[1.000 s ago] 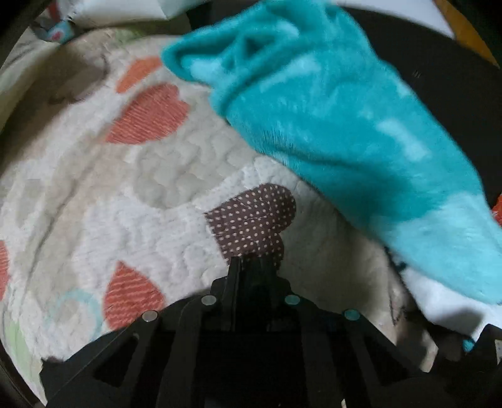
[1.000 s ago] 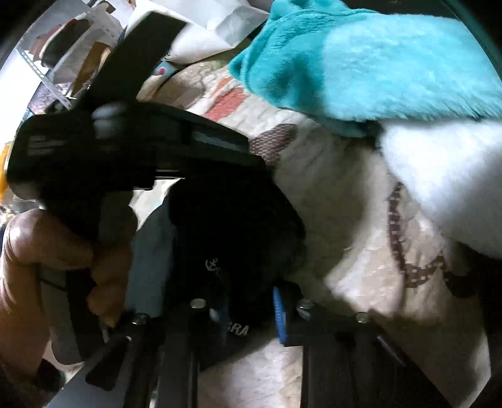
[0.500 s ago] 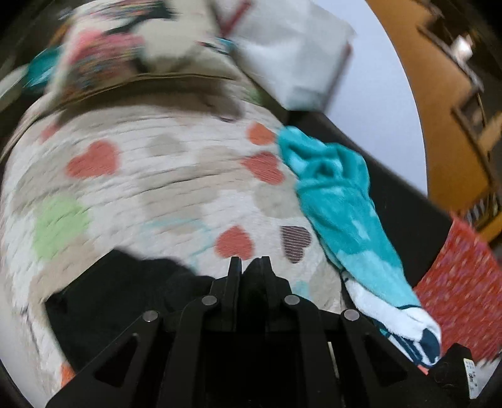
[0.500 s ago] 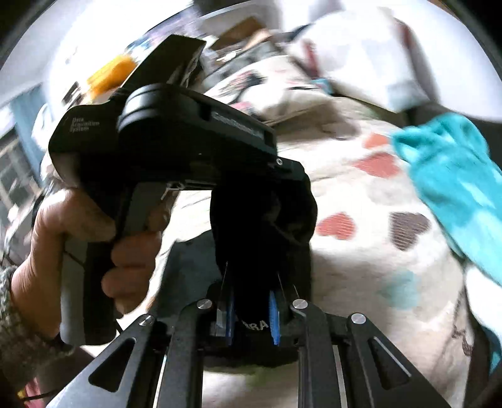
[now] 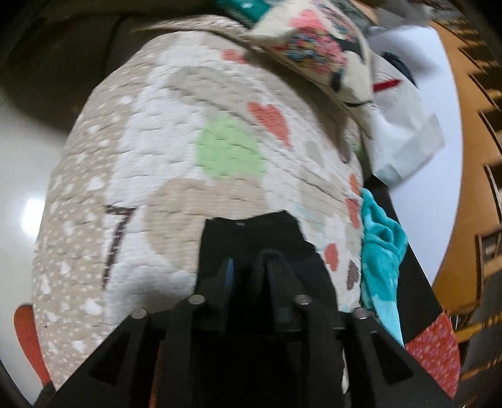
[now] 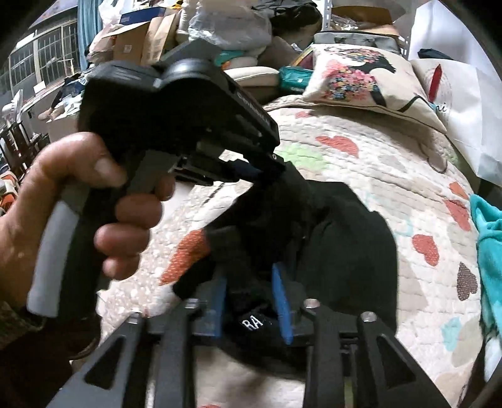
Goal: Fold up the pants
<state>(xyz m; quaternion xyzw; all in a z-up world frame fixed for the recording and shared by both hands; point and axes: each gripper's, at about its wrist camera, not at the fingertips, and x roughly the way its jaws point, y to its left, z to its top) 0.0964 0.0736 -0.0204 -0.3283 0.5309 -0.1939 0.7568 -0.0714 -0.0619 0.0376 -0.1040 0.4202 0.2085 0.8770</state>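
Black pants [image 5: 251, 232] lie bunched on a heart-patterned quilt [image 5: 188, 125], right ahead of my left gripper [image 5: 251, 266]. Its jaws are opening, and a fold of the black cloth still drapes over the right finger. In the right wrist view a hand [image 6: 78, 194] holds the left gripper [image 6: 266, 166], whose tip is at the upper edge of the pants [image 6: 345, 244]. My right gripper [image 6: 251, 282] is opening too. Its blue pads stand apart, with a loose wad of black cloth bearing white letters between them.
A teal fleece [image 5: 379, 244] lies along the quilt's right side, also in the right wrist view [image 6: 489, 238]. A printed pillow [image 6: 354, 78] and a white bag [image 6: 464, 103] sit at the quilt's [image 6: 360, 175] far end. Boxes and bags [image 6: 219, 25] pile up behind.
Both views swung away from the teal fleece across the quilt and rolled. The pants came down onto the quilt. Both pairs of jaws, pinched on black cloth before, have parted.
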